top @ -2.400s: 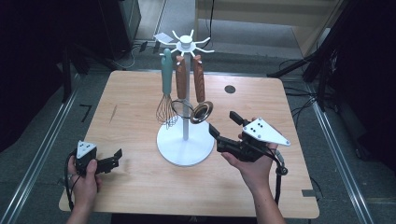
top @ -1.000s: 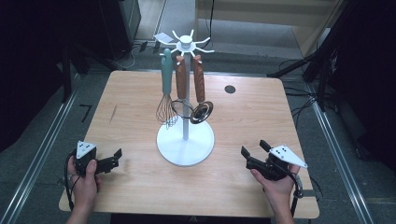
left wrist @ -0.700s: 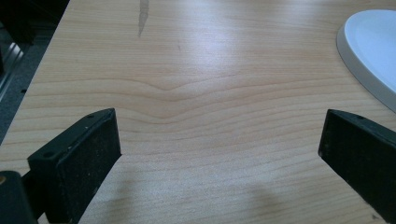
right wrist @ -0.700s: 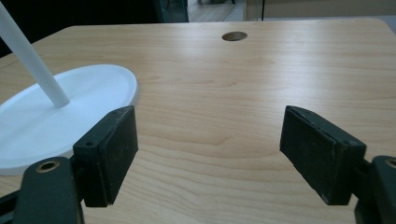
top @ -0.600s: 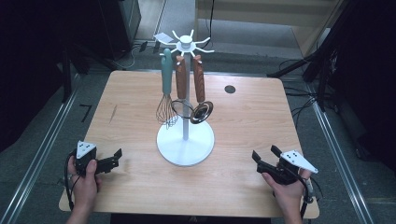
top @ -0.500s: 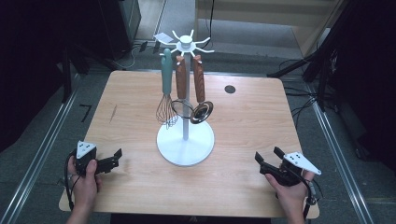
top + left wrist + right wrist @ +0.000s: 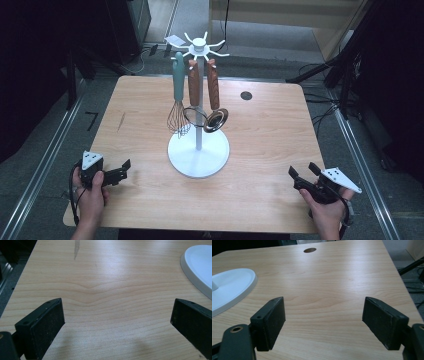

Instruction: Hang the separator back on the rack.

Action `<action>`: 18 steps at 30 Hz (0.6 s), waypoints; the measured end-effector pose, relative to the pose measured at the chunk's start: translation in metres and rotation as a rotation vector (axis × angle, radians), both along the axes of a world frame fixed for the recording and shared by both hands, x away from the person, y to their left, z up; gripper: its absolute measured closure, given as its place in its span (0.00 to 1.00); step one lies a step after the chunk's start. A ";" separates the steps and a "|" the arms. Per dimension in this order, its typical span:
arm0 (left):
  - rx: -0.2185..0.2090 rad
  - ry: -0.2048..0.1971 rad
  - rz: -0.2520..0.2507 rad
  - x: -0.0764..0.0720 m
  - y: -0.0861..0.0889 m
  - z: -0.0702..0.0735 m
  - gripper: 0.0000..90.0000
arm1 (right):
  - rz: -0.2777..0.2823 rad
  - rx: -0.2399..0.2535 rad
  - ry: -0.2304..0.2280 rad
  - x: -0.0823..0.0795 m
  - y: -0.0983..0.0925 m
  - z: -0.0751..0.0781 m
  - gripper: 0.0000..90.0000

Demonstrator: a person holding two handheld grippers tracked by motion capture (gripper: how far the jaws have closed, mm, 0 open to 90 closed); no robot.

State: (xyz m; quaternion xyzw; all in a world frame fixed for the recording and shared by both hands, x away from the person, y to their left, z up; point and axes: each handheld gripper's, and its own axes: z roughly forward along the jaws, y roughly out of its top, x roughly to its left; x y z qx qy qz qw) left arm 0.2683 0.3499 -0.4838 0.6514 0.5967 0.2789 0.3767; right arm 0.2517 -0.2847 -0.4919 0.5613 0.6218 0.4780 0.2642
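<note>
The white stand (image 7: pixel 198 155) carries a whisk (image 7: pixel 179 97), strainer (image 7: pixel 194 102) and ladle (image 7: pixel 215 105), while the left gripper (image 7: pixel 122 171) and right gripper (image 7: pixel 301 174) rest wide open, empty, over the table (image 7: pixel 270 130).

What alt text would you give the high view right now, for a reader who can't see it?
A white metal utensil stand at the middle of a light wooden table holds a teal-handled whisk and two wooden-handled utensils. At the near edge, a person holds the open left gripper and open right gripper, both empty.
</note>
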 end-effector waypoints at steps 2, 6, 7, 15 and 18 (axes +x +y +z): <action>0.001 0.000 -0.001 0.000 0.000 0.000 0.00 | -0.008 -0.008 0.001 -0.001 -0.004 0.000 0.22; 0.002 0.000 0.000 0.000 0.000 0.000 0.00 | -0.023 -0.024 0.012 -0.003 -0.013 -0.003 0.22; 0.002 0.000 0.000 0.000 0.000 0.000 0.00 | -0.025 -0.030 0.016 -0.004 -0.016 -0.004 0.22; 0.004 0.001 0.000 0.000 0.000 0.000 0.00 | -0.069 -0.053 0.043 -0.012 -0.037 -0.011 0.24; 0.004 0.002 0.000 0.000 0.000 0.000 0.00 | -0.078 -0.041 0.046 -0.013 -0.041 -0.013 0.24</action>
